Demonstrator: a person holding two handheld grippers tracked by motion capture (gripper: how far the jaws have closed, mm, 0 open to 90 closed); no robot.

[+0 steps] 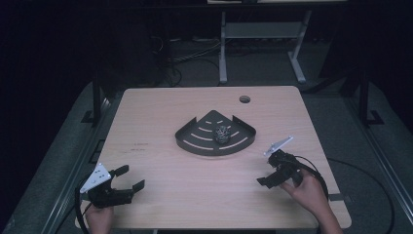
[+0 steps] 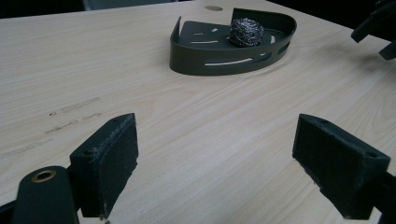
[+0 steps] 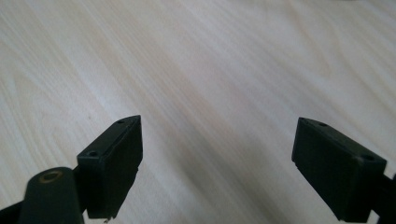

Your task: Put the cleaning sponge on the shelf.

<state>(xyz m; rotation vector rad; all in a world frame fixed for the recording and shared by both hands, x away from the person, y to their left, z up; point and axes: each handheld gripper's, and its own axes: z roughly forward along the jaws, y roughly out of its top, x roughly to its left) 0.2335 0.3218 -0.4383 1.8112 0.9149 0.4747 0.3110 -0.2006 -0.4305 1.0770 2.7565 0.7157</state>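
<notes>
The table [image 1: 160,122] was pale wood with a fine straight grain. At its centre sat a dark grey corner tray [image 1: 195,141] cut with curved slots — and in it a silvery, wiry scouring ball [image 1: 222,133]. Both grippers — at 7 [image 1: 129,178] and 4 o'clock [image 1: 275,176] — were black.

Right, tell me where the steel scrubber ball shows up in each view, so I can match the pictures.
High view: the scrubber ball sits in the dark corner tray, mid-table, slightly right of the tray's middle.
Left gripper view: the ball is at top centre, in the tray.
Right gripper view: bare wooden table beyond the open jaws.
Shared landmark: the table's pale wood grain.
</notes>
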